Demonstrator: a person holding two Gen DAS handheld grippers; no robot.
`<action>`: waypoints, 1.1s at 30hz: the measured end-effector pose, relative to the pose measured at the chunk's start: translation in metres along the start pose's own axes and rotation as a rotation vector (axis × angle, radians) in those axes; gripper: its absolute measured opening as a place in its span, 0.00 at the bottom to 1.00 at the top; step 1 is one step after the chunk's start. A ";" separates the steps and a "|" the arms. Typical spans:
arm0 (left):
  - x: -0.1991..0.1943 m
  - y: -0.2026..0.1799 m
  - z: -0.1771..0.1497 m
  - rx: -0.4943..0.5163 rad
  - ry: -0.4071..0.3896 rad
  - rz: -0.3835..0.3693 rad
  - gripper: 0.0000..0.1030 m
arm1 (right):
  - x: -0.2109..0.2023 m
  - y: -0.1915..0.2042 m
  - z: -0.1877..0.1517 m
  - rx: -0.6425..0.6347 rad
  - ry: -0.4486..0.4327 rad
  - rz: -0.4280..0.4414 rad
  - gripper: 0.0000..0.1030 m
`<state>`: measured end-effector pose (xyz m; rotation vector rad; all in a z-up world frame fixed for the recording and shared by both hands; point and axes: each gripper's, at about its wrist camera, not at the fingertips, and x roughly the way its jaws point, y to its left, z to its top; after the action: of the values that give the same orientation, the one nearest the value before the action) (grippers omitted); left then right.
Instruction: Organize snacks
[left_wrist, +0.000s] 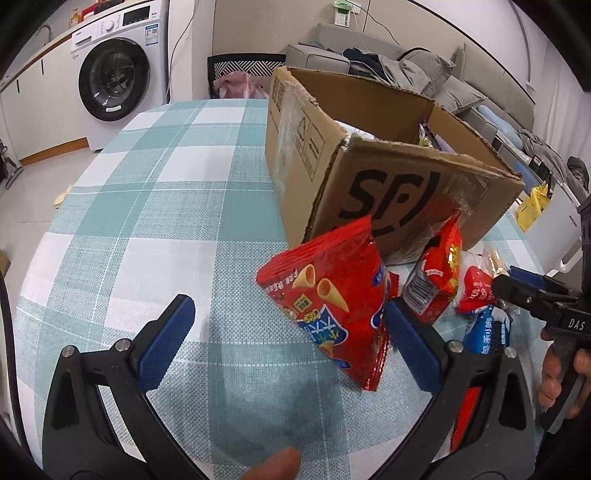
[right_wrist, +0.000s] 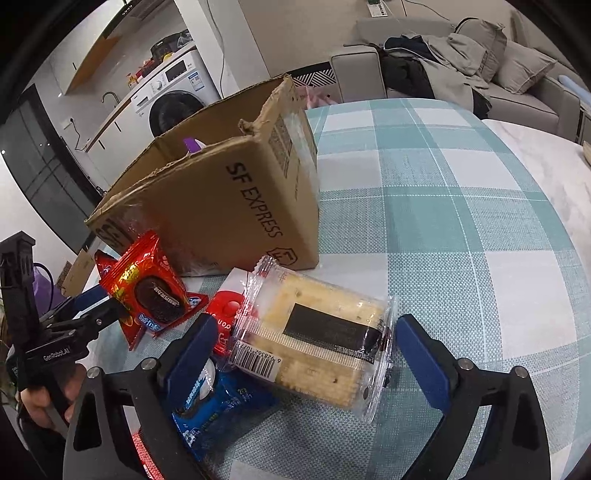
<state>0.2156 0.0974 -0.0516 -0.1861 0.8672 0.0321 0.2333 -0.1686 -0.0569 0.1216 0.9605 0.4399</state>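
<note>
The cardboard box (left_wrist: 369, 158) is sitting open-topped on the table (left_wrist: 166, 221) w/ some packets already showing inside, so it's prob. serving as the bin the snacks are going into. The loose snacks are bunching against the box's near wall, towards the table's near edge.

Left gripper (left_wrist: 288, 332): fingers are spreading wide, not clamping anything. The red cone-snack bag (left_wrist: 332, 302) is standing tilted between them, its edge lying right at the right finger pad (left_wrist: 410, 350). Contact is hard to confirm from this angle. Left pad is well clear of it. Looks like it's lining up for a pinch on that bag.

Right gripper (right_wrist: 306, 354): fingers are also gaping wide, empty. The clear cracker pack (right_wrist: 314, 339) is lying on its side between them, barcode end towards the left finger. It's apart from the right finger, and at the left finger I can't tell touch from overlap. A blue cookie packet (right_wrist: 210, 402) is sitting just under that left finger, and a red cookie packet (right_wrist: 151, 288) is leaning near the box corner.

So 2 grabs are being set up, 1 per hand.
</note>
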 end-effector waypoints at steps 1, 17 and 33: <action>0.002 -0.001 0.001 -0.001 0.005 -0.006 0.99 | 0.000 0.000 0.000 0.000 -0.002 -0.003 0.90; 0.024 -0.006 0.011 0.005 0.049 -0.069 0.78 | -0.003 -0.002 -0.001 -0.004 -0.001 -0.001 0.83; 0.005 -0.013 0.004 0.026 -0.007 -0.151 0.44 | -0.013 -0.005 -0.008 0.003 -0.020 0.070 0.66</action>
<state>0.2231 0.0852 -0.0510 -0.2263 0.8442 -0.1191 0.2221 -0.1797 -0.0528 0.1626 0.9393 0.5010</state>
